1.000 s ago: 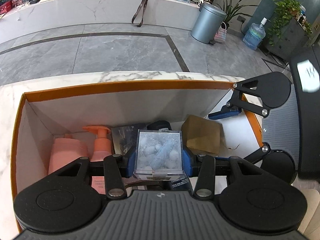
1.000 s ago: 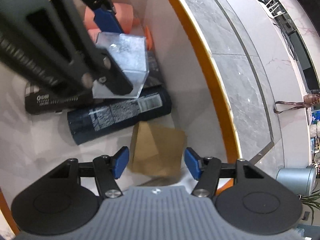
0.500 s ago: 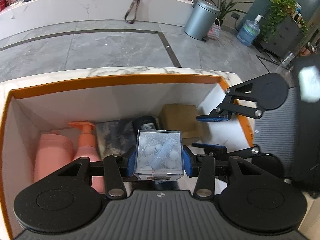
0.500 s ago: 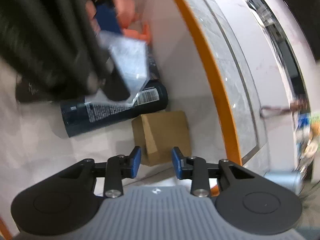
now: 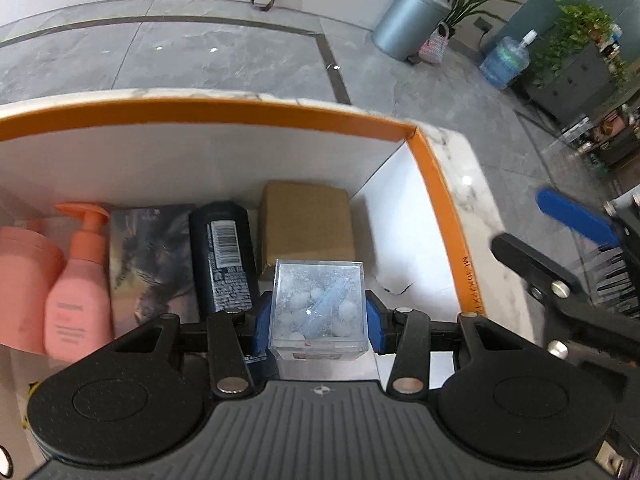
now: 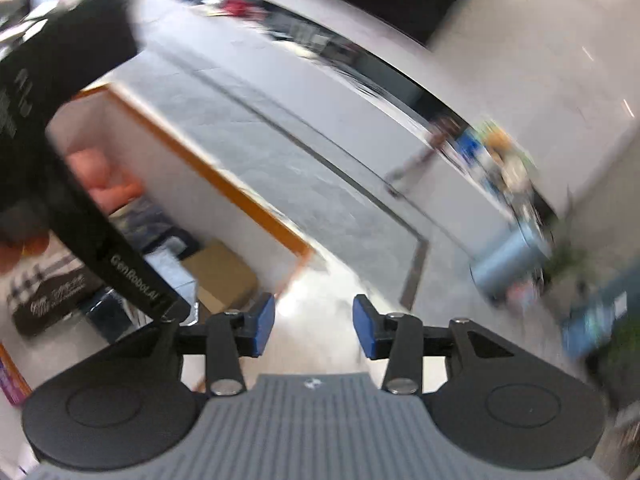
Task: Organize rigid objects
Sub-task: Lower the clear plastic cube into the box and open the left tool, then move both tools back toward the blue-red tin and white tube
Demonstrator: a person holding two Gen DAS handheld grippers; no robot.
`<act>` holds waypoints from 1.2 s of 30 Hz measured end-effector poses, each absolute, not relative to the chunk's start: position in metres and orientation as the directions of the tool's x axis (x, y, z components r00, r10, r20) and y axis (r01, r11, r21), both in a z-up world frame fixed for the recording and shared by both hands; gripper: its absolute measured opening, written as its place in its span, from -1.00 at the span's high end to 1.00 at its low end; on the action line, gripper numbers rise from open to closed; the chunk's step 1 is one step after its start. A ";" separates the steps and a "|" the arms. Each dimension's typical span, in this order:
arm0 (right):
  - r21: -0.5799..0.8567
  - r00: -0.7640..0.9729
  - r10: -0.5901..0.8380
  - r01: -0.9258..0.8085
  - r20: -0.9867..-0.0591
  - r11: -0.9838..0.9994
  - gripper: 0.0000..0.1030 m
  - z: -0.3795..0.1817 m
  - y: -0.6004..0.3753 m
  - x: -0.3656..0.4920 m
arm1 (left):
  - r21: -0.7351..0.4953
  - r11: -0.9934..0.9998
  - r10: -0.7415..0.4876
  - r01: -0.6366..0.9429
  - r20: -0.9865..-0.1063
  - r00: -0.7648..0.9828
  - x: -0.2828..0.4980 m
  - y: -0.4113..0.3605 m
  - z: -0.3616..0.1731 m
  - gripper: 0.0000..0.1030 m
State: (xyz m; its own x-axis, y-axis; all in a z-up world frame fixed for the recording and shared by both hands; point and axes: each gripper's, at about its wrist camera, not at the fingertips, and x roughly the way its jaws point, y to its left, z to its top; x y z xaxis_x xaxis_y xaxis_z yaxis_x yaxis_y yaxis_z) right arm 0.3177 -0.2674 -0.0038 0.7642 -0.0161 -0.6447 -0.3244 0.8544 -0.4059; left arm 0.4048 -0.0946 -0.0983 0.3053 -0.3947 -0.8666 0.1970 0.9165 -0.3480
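Left wrist view: my left tongs (image 5: 318, 322) are clamped on a clear hard-plastic cube box (image 5: 318, 308), blue pads pressed flat on its two side walls. Inside it are white rounded lumps and a pale blue tube, blurred by the scuffed walls. I hold the cube just above the floor of the orange-rimmed white box (image 5: 436, 184), near its right end. Along the far wall lie, left to right: a squat pink jar (image 5: 24, 268), a pink matte pump bottle (image 5: 78, 280), a flat dark printed packet (image 5: 150, 264), a dark cylindrical bottle with a barcode (image 5: 224, 256), and a brown cardboard carton (image 5: 306, 228). The box sits on a white marbled surface (image 5: 476, 184).

Right wrist view, heavily smeared: my right tongs (image 6: 314, 326) stand apart with nothing between the blue pads, outside the box's right corner, over the pale surface. The brown carton shows at lower left.
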 end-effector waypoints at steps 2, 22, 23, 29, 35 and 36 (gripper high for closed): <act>-0.335 0.750 -0.024 -0.267 -0.661 0.903 0.13 -0.010 -0.279 0.300 | -0.326 0.924 -0.374 0.199 -0.877 0.302 0.405 -0.102 -0.102 -0.01; -0.095 0.682 0.015 -0.124 -0.731 0.988 0.10 -0.031 -0.298 0.319 | -0.111 0.963 -0.203 0.245 -0.899 0.388 0.380 -0.131 -0.079 -0.16; -0.090 0.683 0.017 -0.120 -0.730 0.989 0.10 -0.030 -0.298 0.318 | -0.117 0.959 -0.218 0.258 -0.886 0.409 0.373 -0.127 -0.070 -0.16; -0.046 0.714 0.014 -0.065 -0.700 0.997 0.00 -0.007 -0.304 0.290 | -0.114 0.915 -0.327 0.388 -0.774 0.542 0.308 -0.095 -0.010 -0.16; 0.080 0.697 0.040 0.026 -0.716 0.996 0.01 -0.011 -0.306 0.242 | -0.157 0.912 -0.364 0.380 -0.738 0.569 0.242 -0.053 0.002 -0.16; 0.113 0.686 0.050 0.047 -0.726 0.992 0.01 -0.016 -0.306 0.234 | -0.166 0.916 -0.361 0.366 -0.739 0.569 0.233 -0.046 -0.001 -0.16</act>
State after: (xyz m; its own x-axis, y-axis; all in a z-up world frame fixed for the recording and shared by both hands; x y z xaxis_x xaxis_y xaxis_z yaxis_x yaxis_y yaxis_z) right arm 0.2344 -0.3058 -0.0164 0.6863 0.0502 -0.7256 0.0473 0.9924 0.1134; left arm 0.2328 -0.0457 -0.0014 0.5686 -0.3615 -0.7389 0.3660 0.9156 -0.1663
